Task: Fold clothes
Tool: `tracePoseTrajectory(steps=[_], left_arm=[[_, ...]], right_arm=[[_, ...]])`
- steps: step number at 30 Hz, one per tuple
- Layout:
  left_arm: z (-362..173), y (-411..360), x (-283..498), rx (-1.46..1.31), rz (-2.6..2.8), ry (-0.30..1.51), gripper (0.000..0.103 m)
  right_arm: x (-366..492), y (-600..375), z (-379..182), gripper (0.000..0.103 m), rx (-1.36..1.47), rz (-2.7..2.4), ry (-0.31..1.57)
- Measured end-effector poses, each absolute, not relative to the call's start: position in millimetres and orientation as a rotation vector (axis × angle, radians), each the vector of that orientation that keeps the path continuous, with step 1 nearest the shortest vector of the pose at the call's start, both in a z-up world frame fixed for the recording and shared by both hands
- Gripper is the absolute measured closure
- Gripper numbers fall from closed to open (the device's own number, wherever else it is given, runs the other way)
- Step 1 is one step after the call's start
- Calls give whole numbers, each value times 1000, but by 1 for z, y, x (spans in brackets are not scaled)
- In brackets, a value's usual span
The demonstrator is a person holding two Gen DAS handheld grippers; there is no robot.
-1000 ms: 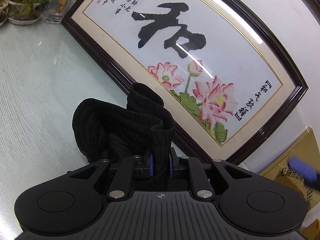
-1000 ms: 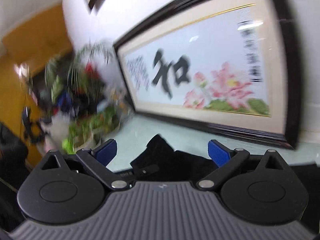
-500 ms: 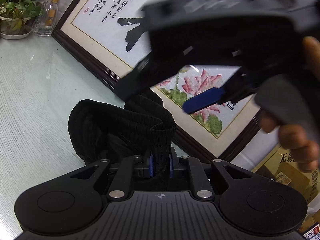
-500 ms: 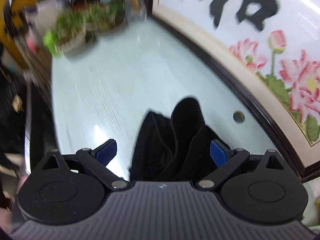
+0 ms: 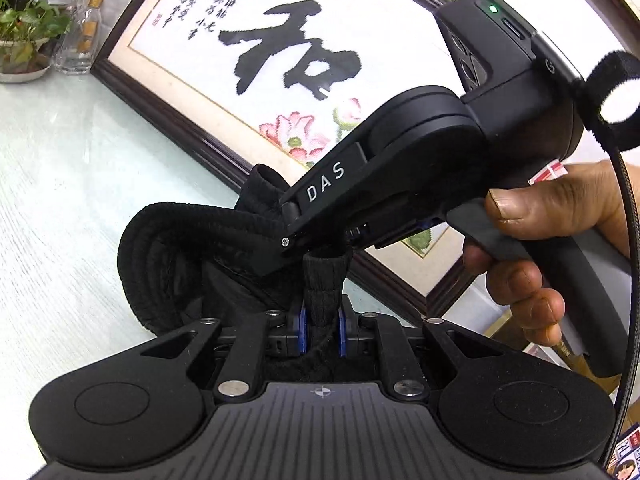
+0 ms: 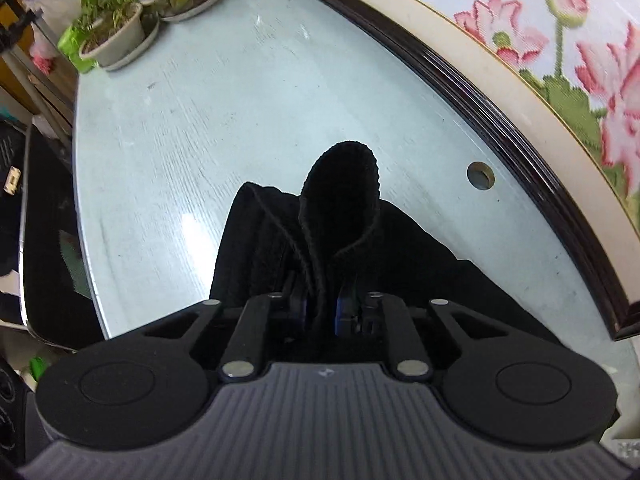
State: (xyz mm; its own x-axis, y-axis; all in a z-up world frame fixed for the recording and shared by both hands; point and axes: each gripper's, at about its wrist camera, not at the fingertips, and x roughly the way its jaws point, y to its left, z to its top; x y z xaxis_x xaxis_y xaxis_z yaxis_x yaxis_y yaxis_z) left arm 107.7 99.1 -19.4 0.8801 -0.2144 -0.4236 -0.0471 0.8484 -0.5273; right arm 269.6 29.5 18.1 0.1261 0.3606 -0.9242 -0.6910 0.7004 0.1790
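The left gripper (image 5: 321, 330) is pinching a ribbed fold of the black knit garment (image 5: 180, 240), jaws narrow; the right gripper (image 6: 321, 307) is closing on another fold, its pads pressing the cloth; the garment is lying bunched on the glass-topped table (image 6: 192, 120), just beside the framed lotus embroidery (image 6: 560, 92), potted plants (image 6: 112, 32) beyond.
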Motion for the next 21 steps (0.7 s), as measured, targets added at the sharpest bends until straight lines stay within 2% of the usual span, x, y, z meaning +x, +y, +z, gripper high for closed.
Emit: tracePoseTrajectory(steps=[10, 21], left_arm=[[2, 64, 101, -389, -141, 465, 89], [19, -16, 114, -185, -269, 493, 88]], right_arm=[[283, -49, 27, 88, 49, 867, 1184], [292, -173, 19, 88, 371, 801, 1111]])
